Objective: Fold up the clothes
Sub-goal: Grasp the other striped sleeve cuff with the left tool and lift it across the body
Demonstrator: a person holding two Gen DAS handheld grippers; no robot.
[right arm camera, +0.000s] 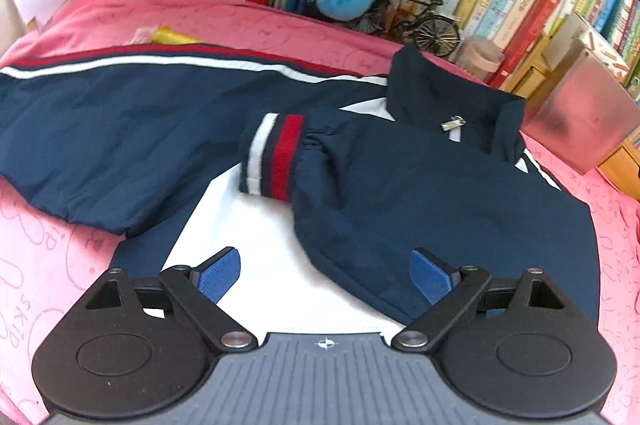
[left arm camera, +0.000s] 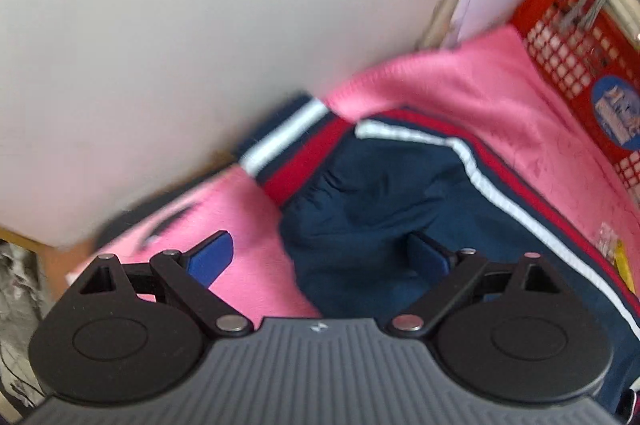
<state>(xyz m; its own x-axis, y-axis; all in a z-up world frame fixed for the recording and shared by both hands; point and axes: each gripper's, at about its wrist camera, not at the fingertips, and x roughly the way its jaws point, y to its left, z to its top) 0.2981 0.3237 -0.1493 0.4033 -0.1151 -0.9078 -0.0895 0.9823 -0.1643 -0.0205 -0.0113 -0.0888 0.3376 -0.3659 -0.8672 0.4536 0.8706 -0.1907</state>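
Jaws of both grippers gape empty above the navy jacket [right arm camera: 400,185], touching nothing.

My left gripper [left arm camera: 320,257] tilts steeply down over the jacket [right arm camera: 400,185], jaws wide, gripping nothing; my right gripper [right arm camera: 326,275] likewise, jaws empty.

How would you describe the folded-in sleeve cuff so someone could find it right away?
Start at the pink blanket and the navy jacket spread on it. On its white front panel lies the cuff, the only red-and-white striped band resting on white.
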